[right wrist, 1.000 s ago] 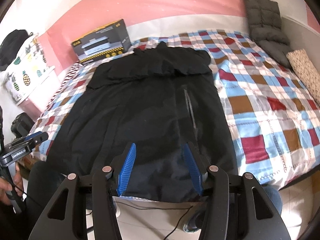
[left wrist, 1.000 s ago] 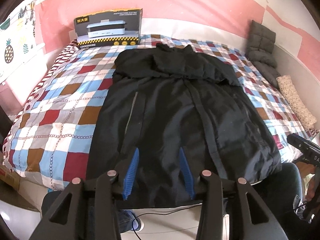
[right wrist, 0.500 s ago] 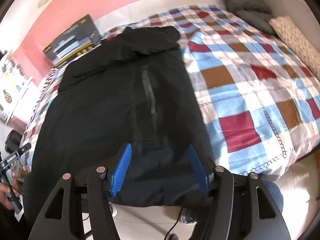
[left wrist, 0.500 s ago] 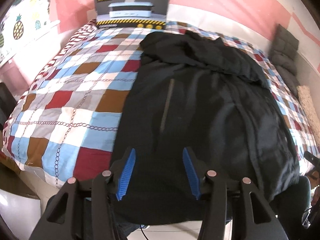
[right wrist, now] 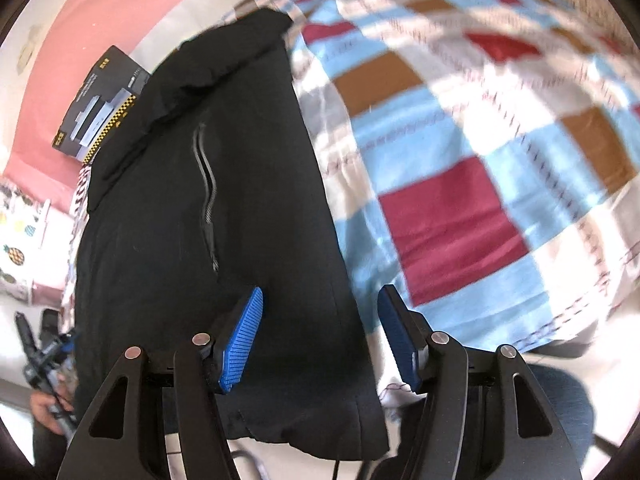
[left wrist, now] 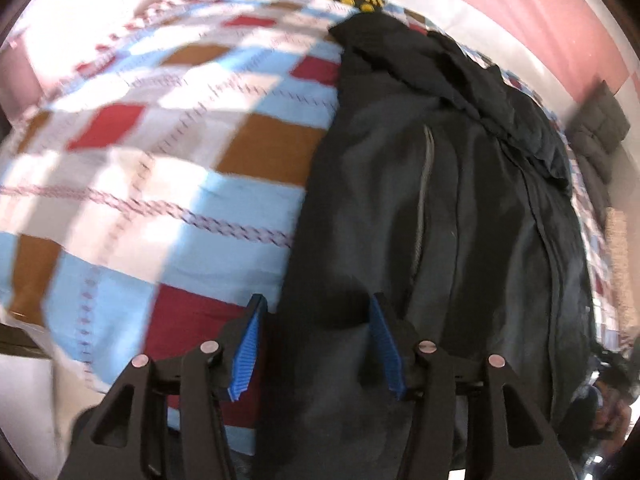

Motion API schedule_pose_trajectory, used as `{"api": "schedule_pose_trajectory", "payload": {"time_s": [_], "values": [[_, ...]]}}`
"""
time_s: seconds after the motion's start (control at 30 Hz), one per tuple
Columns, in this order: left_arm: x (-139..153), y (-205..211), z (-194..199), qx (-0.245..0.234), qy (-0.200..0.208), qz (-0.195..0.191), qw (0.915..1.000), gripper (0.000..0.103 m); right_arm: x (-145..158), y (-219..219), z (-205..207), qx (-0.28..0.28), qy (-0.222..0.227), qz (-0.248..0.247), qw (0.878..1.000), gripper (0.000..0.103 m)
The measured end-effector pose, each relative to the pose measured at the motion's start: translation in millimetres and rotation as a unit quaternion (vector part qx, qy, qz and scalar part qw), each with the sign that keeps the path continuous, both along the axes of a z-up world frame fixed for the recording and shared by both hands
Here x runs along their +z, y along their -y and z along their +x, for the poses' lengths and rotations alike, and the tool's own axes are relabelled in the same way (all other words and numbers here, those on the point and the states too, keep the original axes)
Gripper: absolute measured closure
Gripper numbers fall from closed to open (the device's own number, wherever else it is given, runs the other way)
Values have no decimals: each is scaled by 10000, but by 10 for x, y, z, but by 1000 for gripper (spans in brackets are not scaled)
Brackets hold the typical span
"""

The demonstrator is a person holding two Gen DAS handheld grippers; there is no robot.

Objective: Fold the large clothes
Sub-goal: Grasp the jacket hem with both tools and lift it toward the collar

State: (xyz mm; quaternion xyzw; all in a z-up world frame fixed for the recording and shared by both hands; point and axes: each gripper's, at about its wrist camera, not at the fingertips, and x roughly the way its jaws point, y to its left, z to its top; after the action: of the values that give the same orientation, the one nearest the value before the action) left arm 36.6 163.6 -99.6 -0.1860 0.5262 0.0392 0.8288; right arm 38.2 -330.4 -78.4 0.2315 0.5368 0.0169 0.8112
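Left gripper [left wrist: 314, 346] opening, right gripper [right wrist: 320, 338] open wide, both empty, straddling hem corners of black coat [left wrist: 440, 216] spread flat on checked bed [left wrist: 168, 184]. Step: reaching. Next: pinch both corners evenly.

Bright daylight, motion blur, fisheye warp
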Motion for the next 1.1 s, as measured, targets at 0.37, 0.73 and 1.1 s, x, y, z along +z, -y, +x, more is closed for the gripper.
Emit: {"api": "schedule_pose_trajectory", "payload": {"time_s": [0.37,0.73,1.1], "values": [[-17,163,-216,-341,131,-348,9987,43,-93,-41,-85,380,-302,770,9958,39],[-68,181,-126,-560,36,-641,9964,38,-80,-139,-11,594,-323,817,9944,39],[-120,213,-211,-563,-110,-773,9954,50,-146,-162,28,442,-551,1061,9918,58]]}}
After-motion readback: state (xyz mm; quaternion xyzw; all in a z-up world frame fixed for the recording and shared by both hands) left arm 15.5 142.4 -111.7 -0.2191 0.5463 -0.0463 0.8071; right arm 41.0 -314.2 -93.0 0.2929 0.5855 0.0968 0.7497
